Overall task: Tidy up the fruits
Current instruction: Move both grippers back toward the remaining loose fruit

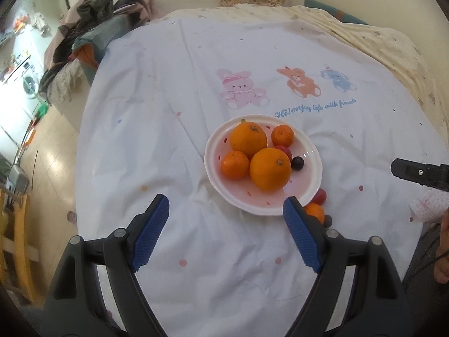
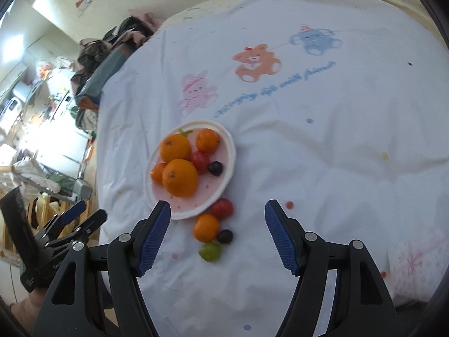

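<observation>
A white plate (image 1: 311, 151) (image 2: 228, 146) sits on the white printed sheet. It holds two big oranges (image 1: 248, 139), two small tangerines (image 1: 235, 164), a red tomato (image 2: 200, 160) and a dark grape (image 2: 215, 168). Beside the plate's near rim lie a red tomato (image 2: 222, 208), a tangerine (image 2: 206, 227), a dark grape (image 2: 225, 236) and a green fruit (image 2: 210, 251). My left gripper (image 1: 226, 224) is open and empty, near the plate's front. My right gripper (image 2: 217, 231) is open, hovering over the loose fruits.
The sheet (image 1: 168, 98) with cartoon animals covers a bed. Piled clothes (image 1: 92, 28) lie at the far left edge. A floor and wooden furniture (image 1: 16, 224) are at left. A pink dotted cloth (image 2: 415, 264) lies at the right.
</observation>
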`<state>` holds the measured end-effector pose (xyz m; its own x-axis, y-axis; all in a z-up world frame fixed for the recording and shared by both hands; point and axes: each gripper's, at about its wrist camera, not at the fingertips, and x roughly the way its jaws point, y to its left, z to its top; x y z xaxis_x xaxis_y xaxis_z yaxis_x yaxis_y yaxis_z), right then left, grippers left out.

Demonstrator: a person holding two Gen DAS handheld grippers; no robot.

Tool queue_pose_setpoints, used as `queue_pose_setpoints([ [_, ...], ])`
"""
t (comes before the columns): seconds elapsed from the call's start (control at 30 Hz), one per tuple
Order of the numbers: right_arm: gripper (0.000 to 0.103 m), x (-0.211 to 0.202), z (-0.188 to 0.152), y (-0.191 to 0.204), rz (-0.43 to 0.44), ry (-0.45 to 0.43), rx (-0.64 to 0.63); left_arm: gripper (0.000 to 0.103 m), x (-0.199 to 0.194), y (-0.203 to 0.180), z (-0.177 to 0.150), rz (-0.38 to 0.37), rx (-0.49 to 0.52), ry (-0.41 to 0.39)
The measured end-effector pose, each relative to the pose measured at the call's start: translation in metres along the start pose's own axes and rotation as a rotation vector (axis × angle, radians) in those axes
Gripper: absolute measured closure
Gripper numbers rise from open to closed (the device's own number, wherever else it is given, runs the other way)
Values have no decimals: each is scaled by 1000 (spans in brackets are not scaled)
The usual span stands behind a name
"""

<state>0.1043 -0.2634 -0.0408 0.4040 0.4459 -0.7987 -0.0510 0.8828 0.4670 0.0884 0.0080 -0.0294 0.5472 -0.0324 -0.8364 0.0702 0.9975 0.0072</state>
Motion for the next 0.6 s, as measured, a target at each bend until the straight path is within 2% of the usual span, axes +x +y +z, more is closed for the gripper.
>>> queue_pose_setpoints([
  [0.13,30,1,-9,-11,-6,15,40,22,-3,-11,-12,38,39,18],
  [0.23,30,1,-13,-21,-17,32,64,22,1,-15,-17,54,53,60],
  [0.33,30,-2,-10,-29,-42,22,93,22,11,-20,-21,42,45,120],
  [0.5,30,1,-7,-47,-26,46,192,22,45,-52,-38,-12,127,277],
  [0.6,30,5,-7,-55,-35,68,226,22,61,-79,-45,-46,192,321],
])
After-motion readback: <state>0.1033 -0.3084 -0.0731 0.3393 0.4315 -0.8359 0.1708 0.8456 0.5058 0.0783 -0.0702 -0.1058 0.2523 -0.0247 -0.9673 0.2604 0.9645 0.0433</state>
